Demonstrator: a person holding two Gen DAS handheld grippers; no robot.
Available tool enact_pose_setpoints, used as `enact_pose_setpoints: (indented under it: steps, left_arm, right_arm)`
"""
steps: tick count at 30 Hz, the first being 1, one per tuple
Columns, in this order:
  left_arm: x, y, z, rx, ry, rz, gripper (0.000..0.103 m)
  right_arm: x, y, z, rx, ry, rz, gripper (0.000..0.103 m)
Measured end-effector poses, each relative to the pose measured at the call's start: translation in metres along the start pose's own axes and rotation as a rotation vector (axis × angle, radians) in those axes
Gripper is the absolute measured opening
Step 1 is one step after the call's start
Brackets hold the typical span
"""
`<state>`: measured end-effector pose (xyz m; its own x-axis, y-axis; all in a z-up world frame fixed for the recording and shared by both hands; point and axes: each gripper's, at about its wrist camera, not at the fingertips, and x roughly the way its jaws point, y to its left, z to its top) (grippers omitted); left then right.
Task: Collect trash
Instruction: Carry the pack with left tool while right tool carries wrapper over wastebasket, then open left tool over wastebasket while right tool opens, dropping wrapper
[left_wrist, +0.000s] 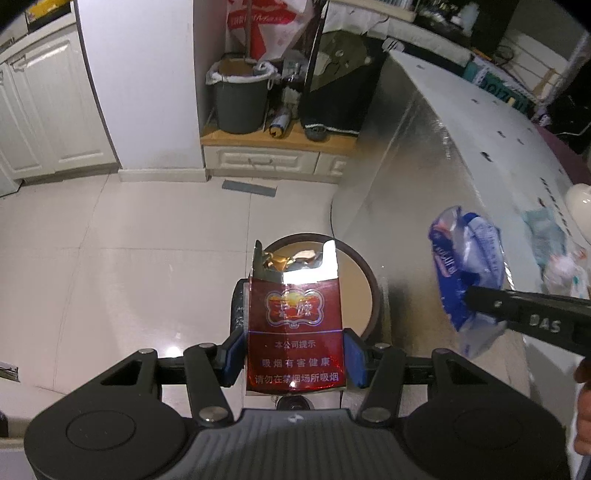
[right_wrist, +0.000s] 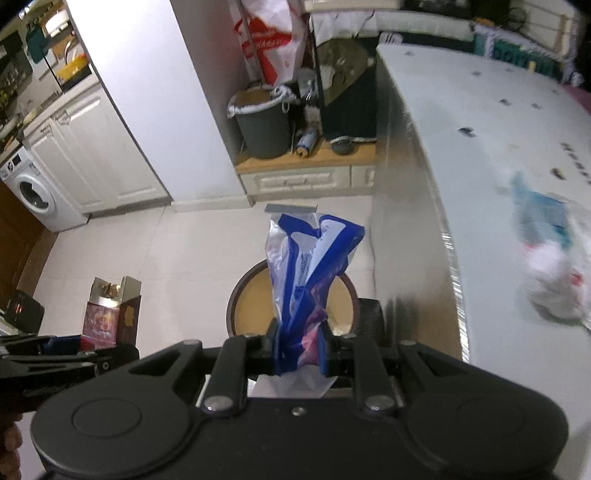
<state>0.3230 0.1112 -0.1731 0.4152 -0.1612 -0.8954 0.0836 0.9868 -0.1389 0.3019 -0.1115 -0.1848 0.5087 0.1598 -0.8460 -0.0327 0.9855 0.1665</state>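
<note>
My left gripper (left_wrist: 294, 356) is shut on a dark red cigarette pack (left_wrist: 293, 321) with its lid open, held upright above a round brown bin (left_wrist: 364, 291) on the floor. My right gripper (right_wrist: 298, 349) is shut on a crumpled blue and clear plastic wrapper (right_wrist: 310, 266), held over the same bin (right_wrist: 240, 306). The wrapper also shows at the right of the left wrist view (left_wrist: 465, 273), and the pack at the left of the right wrist view (right_wrist: 110, 314). More crumpled wrappers (right_wrist: 550, 266) lie on the white table (right_wrist: 480, 122).
The table's silver side (left_wrist: 406, 184) stands right of the bin. A grey lined bucket (left_wrist: 240, 99) and a dark box sit on a low wooden cabinet (left_wrist: 273, 155) ahead. White cupboards (left_wrist: 48, 103) and a washing machine (right_wrist: 33, 195) are at the left. Pale tiled floor (left_wrist: 147, 240) surrounds the bin.
</note>
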Motion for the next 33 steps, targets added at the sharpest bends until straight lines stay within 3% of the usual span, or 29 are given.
enact_pose_setpoints:
  steps: [9, 20, 28, 33]
  left_arm:
    - [0.092, 0.005, 0.05, -0.014, 0.136, -0.02, 0.055]
    - [0.216, 0.026, 0.071, -0.073, 0.327, 0.005, 0.055]
    - [0.275, 0.026, 0.072, -0.042, 0.399, -0.037, 0.055]
    - [0.307, 0.024, 0.069, -0.029, 0.438, -0.022, 0.055]
  right_arm:
    - [0.11, -0.019, 0.039, -0.006, 0.158, 0.018, 0.02]
    - [0.24, -0.031, 0.044, 0.041, 0.384, 0.063, 0.02]
    - [0.293, -0.04, 0.029, 0.071, 0.503, 0.071, 0.021]
    - [0.315, -0.045, 0.026, 0.108, 0.538, 0.076, 0.022]
